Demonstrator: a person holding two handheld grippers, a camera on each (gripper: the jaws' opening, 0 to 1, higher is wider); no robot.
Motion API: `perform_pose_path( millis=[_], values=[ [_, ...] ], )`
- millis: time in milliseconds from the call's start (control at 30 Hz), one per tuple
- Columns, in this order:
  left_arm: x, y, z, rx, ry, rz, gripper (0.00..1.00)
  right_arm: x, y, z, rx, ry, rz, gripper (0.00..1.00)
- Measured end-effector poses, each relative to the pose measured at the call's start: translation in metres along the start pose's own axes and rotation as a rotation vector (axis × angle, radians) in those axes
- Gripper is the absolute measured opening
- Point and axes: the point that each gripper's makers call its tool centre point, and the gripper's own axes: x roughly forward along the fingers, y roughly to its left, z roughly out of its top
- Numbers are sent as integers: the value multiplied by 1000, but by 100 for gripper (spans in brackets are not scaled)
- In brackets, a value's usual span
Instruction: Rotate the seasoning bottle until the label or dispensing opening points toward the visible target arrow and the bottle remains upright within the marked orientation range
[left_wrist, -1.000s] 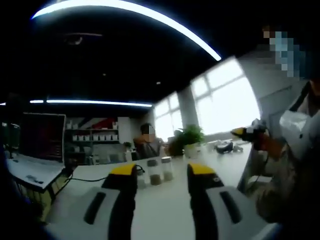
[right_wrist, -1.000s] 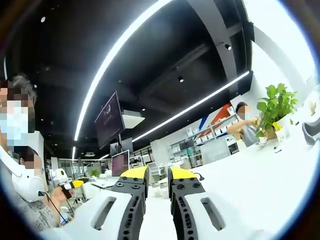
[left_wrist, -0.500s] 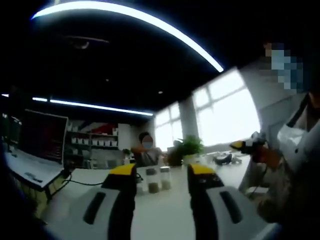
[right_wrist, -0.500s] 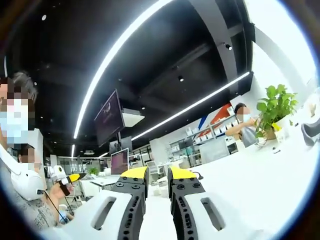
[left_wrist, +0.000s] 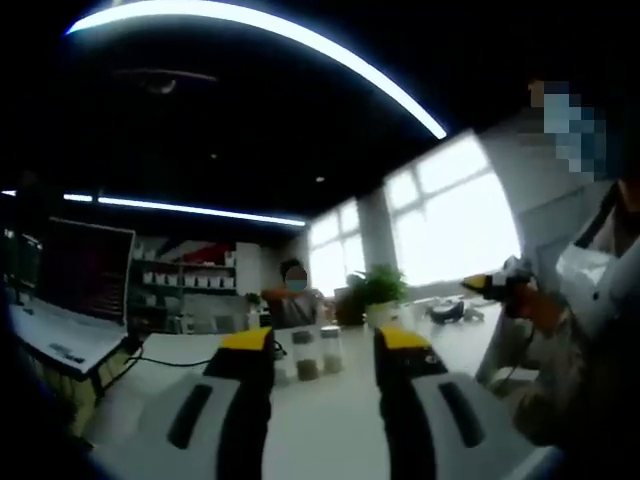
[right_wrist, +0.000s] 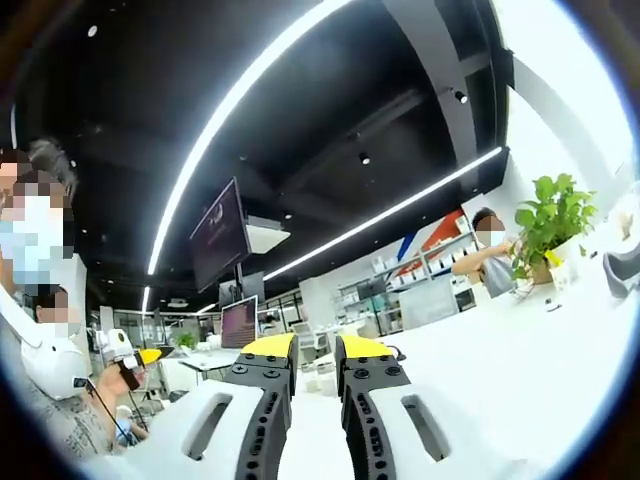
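Two small seasoning bottles stand side by side on the white table, far beyond the tips of the left gripper and framed in the gap between its yellow-tipped jaws. Both bottles are upright, clear-walled with pale caps and a dark fill in the lower part. Which one is the task's bottle, I cannot tell; no label, opening or target arrow is legible at this range.

Left gripper: jaws spread wide, nothing between them. Right gripper: jaws drawn near to each other with a narrow slot left, holding nothing, aimed across the table toward a far room.

Handling judgement: a small, light, rigid bottle, likely glass or hard plastic with smooth walls, so slippery under hard pads and easy to tip if pushed high. Best hold looks to be mid-body, below the cap, jaws level, then a turn about its upright axis with a modest squeeze. The neighbouring bottle stands just beside it, so a jaw has little room on that side and could knock it.

Surroundings: a potted plant to the far right of the bottles, a seated person behind them, a laptop at left with a black cable running across the table. The bare tabletop between the jaws and the bottles leaves the approach open.
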Motion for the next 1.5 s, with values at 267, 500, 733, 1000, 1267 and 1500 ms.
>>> perform_pose_path(
  millis=[267,500,733,1000,1267,1500],
  values=[
    [2,0,-6,11,29,0,41,3,2,-1,-7,7,3,14],
    [4,1,-9,10,44,0,41,8,5,0,-14,18,17,14],
    [3,0,-11,15,51,1,41,12,9,5,-16,9,41,14],
    [5,-6,-15,32,73,-13,41,19,15,9,4,-17,65,14],
    [4,-3,-14,36,72,-5,41,28,17,6,0,-1,76,14],
    [4,-3,-14,30,65,2,41,40,24,11,-35,5,100,14]
  ],
)
